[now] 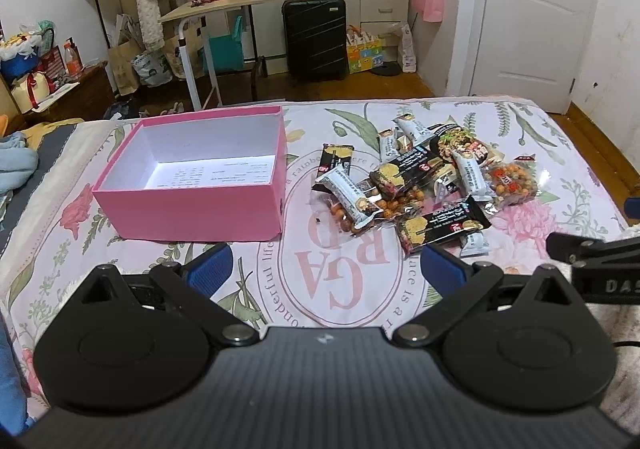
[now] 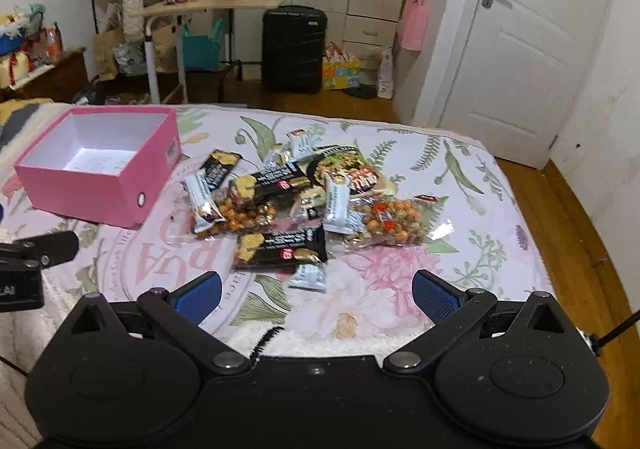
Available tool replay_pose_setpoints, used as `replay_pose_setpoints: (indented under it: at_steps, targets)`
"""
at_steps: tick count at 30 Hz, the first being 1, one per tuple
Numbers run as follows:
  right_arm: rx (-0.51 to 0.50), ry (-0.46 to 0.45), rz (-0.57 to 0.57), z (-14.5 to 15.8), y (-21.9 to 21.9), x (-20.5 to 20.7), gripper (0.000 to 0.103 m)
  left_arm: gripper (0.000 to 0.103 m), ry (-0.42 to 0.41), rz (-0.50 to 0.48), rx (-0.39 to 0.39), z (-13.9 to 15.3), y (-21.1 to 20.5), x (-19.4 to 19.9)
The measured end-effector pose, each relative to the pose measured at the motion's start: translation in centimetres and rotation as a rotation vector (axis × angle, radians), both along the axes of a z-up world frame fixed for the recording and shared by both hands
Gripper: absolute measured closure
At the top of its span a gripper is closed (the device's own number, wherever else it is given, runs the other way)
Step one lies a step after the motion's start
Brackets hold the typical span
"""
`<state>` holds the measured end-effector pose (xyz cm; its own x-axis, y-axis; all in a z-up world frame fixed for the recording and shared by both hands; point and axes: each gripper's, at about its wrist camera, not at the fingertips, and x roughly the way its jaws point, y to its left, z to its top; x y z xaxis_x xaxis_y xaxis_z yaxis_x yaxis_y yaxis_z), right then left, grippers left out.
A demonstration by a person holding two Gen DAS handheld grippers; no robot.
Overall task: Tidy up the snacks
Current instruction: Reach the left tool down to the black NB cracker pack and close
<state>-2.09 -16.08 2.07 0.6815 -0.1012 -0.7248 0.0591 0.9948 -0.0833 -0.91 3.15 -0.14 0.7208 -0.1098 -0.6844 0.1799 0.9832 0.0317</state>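
– Two grippers, what state?
– Left gripper (image 1: 324,263) and right gripper (image 2: 316,291) both gape, holding nothing.
– Nearest snack?
– A black cracker packet (image 2: 280,249) lies just ahead of the right gripper, long axis crosswise; the right looks nearer.
– Then?
– The snack pile (image 1: 424,185), with the empty pink box (image 1: 192,185) to its left.
– Writing?
– Bedspread letters "RD", upside down; packet labels unreadable.

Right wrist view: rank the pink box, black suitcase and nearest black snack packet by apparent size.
1. pink box
2. black suitcase, though it stands farther off
3. nearest black snack packet
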Motion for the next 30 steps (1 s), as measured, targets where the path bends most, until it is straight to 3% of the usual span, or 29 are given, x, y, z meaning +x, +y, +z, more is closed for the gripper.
replay_pose_setpoints:
  at_steps: [5, 9, 13, 20, 23, 24, 26, 30]
  targets:
    - [0.033, -0.073, 0.132, 0.6, -1.5, 0.9, 0.000, 0.003, 0.004, -0.017, 0.017, 0.2, -0.7, 1.5]
    - [0.030, -0.100, 0.264, 0.8, -3.1, 2.6, 0.000, 0.002, 0.038, -0.076, -0.044, 0.5, -1.2, 4.2]
    - [0.042, -0.012, 0.348, -0.6, -4.3, 5.5, 0.000, 0.002, 0.090, -0.150, -0.084, 0.1, -2.9, 7.2]
    - [0.089, 0.162, 0.481, -4.3, -4.2, 10.5, 0.002, 0.004, 0.200, -0.197, -0.034, -3.0, -7.6, 13.3]
    - [0.086, 0.244, 0.520, -6.3, -3.7, 12.9, 0.006, 0.012, 0.248, -0.192, -0.049, -5.4, -8.8, 15.7]
    - [0.089, 0.289, 0.530, -7.2, -3.6, 13.9, 0.008, 0.026, 0.267, -0.173, -0.049, -6.2, -9.0, 16.4]
    - [0.107, 0.354, 0.525, -8.7, -3.4, 15.4, 0.010, 0.041, 0.347, -0.106, -0.050, -8.4, -9.1, 18.1]
    - [0.125, 0.394, 0.471, -11.3, -3.9, 17.5, 0.010, 0.041, 0.444, -0.103, -0.134, -11.9, -8.9, 19.8]
